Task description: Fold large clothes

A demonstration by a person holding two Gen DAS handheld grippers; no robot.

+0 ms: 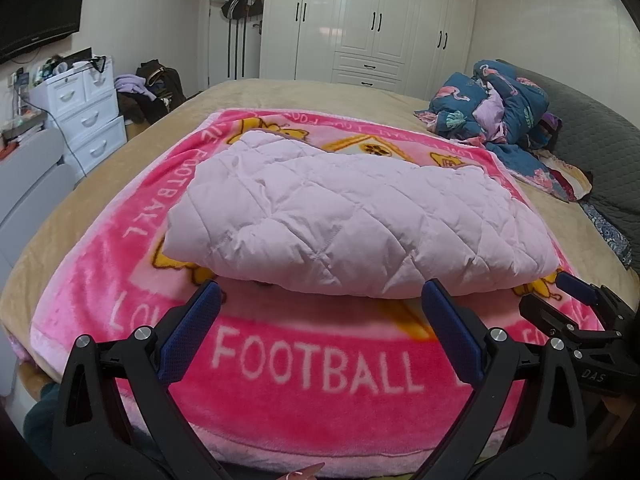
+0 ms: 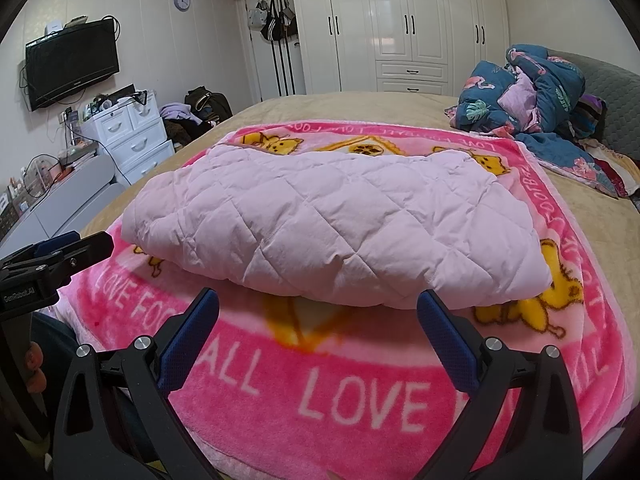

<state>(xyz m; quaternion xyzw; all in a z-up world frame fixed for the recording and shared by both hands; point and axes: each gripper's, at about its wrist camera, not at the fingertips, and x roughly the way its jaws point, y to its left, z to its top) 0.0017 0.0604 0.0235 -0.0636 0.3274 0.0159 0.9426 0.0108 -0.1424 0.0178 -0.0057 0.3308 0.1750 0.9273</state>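
Observation:
A pale pink quilted jacket (image 1: 352,216) lies folded into a thick rectangular bundle on a bright pink "FOOTBALL LOVE" blanket (image 1: 312,364). My left gripper (image 1: 320,300) is open just short of the bundle's near edge, with nothing between its blue pads. In the right wrist view the same folded jacket (image 2: 336,224) rests on the blanket (image 2: 360,400), and my right gripper (image 2: 318,300) is open in front of its near fold, also holding nothing. The right gripper's tip (image 1: 576,288) shows at the right edge of the left view; the left gripper's tip (image 2: 72,244) shows at the left of the right view.
The blanket covers a tan bedspread (image 1: 320,96). A crumpled blue flamingo-print duvet (image 1: 500,112) sits at the far right by a grey headboard (image 2: 616,100). White drawers (image 2: 136,136), a wall TV (image 2: 72,64) and white wardrobes (image 2: 404,20) line the room.

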